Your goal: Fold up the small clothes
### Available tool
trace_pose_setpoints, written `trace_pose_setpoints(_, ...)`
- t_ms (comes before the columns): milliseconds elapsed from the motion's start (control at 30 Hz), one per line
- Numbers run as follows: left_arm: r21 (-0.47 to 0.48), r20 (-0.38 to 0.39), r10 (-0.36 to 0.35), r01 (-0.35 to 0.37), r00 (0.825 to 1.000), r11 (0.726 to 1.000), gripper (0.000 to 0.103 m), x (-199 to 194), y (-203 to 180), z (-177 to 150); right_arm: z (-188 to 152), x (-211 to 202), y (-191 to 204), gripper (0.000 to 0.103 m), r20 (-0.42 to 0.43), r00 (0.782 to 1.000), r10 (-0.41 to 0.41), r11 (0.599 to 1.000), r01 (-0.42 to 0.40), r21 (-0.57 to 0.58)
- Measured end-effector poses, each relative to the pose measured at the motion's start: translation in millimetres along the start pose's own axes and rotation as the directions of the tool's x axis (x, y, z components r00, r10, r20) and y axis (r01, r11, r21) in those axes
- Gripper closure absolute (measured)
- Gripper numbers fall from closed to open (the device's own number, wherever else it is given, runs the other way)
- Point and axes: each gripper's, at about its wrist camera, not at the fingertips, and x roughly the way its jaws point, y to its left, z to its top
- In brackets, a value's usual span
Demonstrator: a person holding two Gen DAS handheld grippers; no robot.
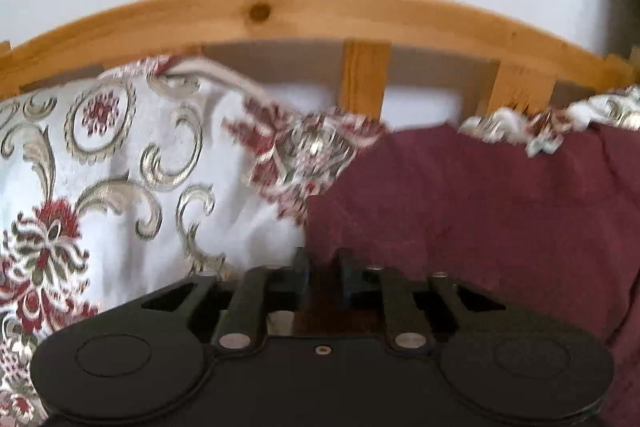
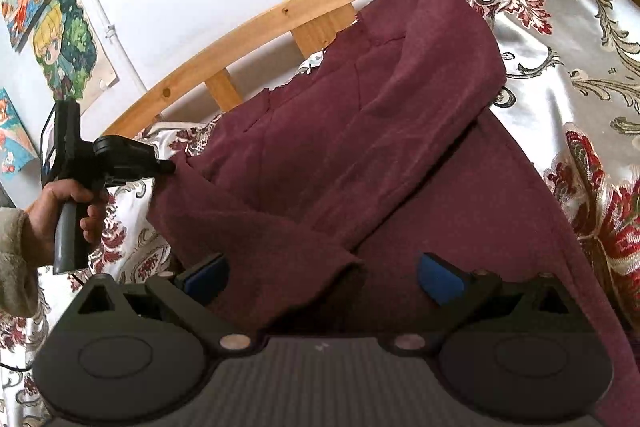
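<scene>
A maroon garment (image 2: 380, 147) lies spread on the patterned bedspread, partly folded over itself. In the left wrist view the maroon garment (image 1: 480, 207) fills the right half. My left gripper (image 1: 322, 261) has its fingers close together with the garment's left edge pinched between them. The right wrist view shows that left gripper (image 2: 170, 167), held by a hand (image 2: 60, 211), at the garment's left corner. My right gripper (image 2: 324, 279) stands wide open over the near edge, blue pads (image 2: 440, 281) apart, with a sleeve end lying between them untouched.
The white bedspread (image 1: 100, 167) with red and gold flowers covers the bed. A wooden bed rail (image 1: 280, 15) with slats runs behind the garment. Above it, the white wall carries several paper pictures (image 2: 68, 51).
</scene>
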Motion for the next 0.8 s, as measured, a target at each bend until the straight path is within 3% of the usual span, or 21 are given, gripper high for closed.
trace_pose_setpoints(33, -0.01, -0.001, 0.007, -0.007, 1.0, 1.0, 0.069, -1, 3, -3, -1, 0, 1, 0.0, -0.001, 1.0, -0.002, 1.0, 0.002, -0.009)
trace_pose_setpoints(100, -0.046, 0.004, -0.008, 0.008, 1.0, 0.999, 0.045, -5, 11, -9, -3, -1, 4, 0.0, -0.003, 1.0, -0.009, 1.0, 0.009, -0.027)
trace_pose_setpoints(133, -0.064, 0.01, -0.013, 0.014, 1.0, 0.998, 0.042, -7, 14, -12, -3, -1, 5, 0.0, -0.003, 1.0, -0.011, 0.999, 0.011, -0.035)
trace_pose_setpoints(233, -0.086, -0.001, -0.012, 0.012, 1.0, 0.996, 0.041, -16, 22, -25, -4, -3, 10, 0.0, 0.006, 1.0, -0.031, 0.997, 0.031, -0.066)
trace_pose_setpoints(500, 0.035, -0.104, 0.071, -0.067, 0.992, 0.997, 0.039, -6, 12, -62, -4, -8, 25, 0.0, 0.047, 0.992, -0.117, 0.976, 0.123, -0.179)
trace_pose_setpoints(667, 0.075, -0.1, 0.105, -0.098, 0.989, 0.992, 0.036, -5, 3, -65, -8, -4, 26, 0.0, 0.019, 0.99, -0.137, 0.969, 0.138, -0.207)
trace_pose_setpoints(733, 0.053, -0.078, 0.097, -0.093, 0.992, 0.994, 0.032, -11, 6, -64, -9, -3, 27, 0.0, 0.016, 0.989, -0.144, 0.966, 0.144, -0.214)
trace_pose_setpoints(800, 0.026, -0.024, 0.098, -0.098, 0.995, 0.995, 0.018, -23, 8, -64, -9, -4, 27, 0.0, 0.025, 0.987, -0.158, 0.96, 0.16, -0.23)
